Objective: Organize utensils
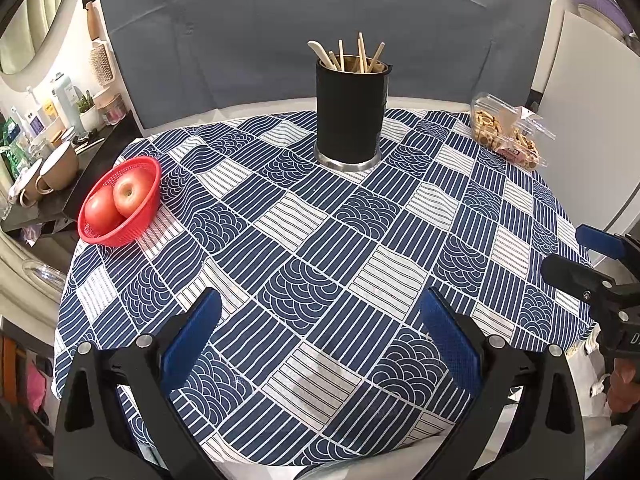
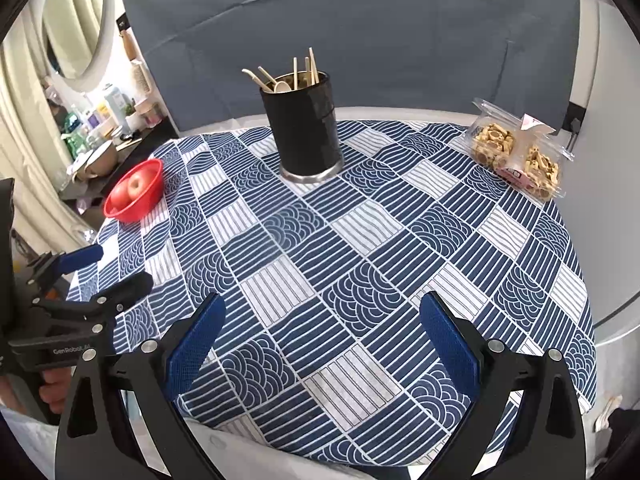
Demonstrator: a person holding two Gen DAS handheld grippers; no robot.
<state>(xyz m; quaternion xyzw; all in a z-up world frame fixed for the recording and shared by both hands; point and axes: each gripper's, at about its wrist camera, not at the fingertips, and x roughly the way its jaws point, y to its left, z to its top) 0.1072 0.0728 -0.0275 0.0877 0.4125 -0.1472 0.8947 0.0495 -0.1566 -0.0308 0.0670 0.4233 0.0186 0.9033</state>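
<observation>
A black cylindrical holder (image 1: 350,114) (image 2: 305,126) stands upright at the far middle of the round table. Several pale wooden utensils (image 1: 354,56) (image 2: 290,76) stick out of its top. My left gripper (image 1: 320,316) is open and empty over the table's near edge; it also shows at the left of the right wrist view (image 2: 116,268). My right gripper (image 2: 320,316) is open and empty over the near edge; it also shows at the right of the left wrist view (image 1: 568,252). No loose utensil shows on the cloth.
A blue and white patterned cloth (image 1: 320,248) (image 2: 360,248) covers the table. A red basket (image 1: 142,168) (image 2: 154,182) with two apples sits at the left edge. A clear box of snacks (image 1: 504,132) (image 2: 516,152) sits at the far right. A cluttered shelf (image 1: 52,148) stands left.
</observation>
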